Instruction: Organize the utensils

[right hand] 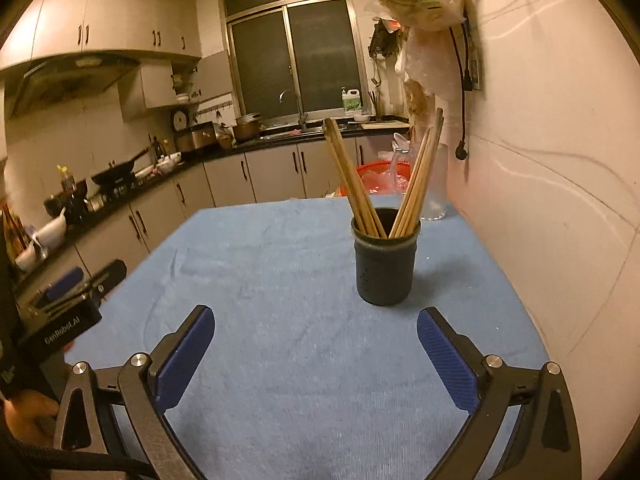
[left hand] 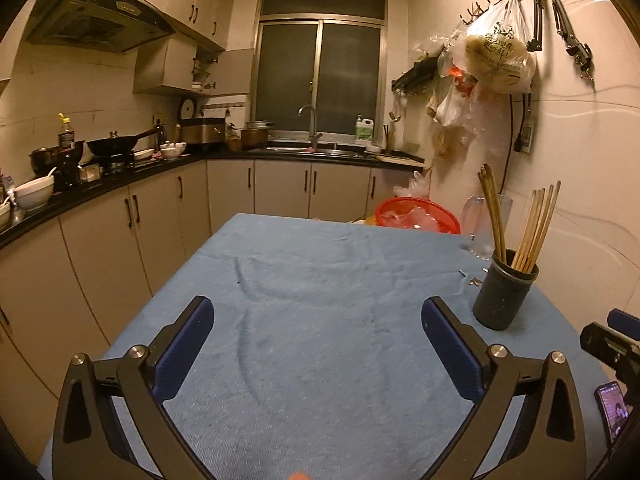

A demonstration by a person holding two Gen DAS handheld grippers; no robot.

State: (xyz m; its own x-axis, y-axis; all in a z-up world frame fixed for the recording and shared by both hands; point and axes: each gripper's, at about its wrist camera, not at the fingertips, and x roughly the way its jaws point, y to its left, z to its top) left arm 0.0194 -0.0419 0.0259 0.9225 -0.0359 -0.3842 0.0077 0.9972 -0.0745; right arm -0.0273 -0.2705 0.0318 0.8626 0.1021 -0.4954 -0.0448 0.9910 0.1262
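Both grippers, left gripper (left hand: 318, 316) and right gripper (right hand: 316, 326), hang spread and empty; chopsticks (right hand: 360, 184) already stand in the dark holder (right hand: 386, 268), blue cloth (right hand: 280, 280) bare, task seemingly done

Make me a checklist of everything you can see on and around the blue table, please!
Surface: table with blue cloth, wrinkled, mostly bare.
Job's things: wooden chopsticks standing in two bunches in a dark holder, upright.
Clutter: clear glass jug and red basket at the far edge; phone lit at the near right.
Grippers: left tool and right tool both open, nothing between the jaws.
Cables: black cord hanging on the wall.
Surroundings: kitchen counter with wok, sink tap, hanging plastic bags.
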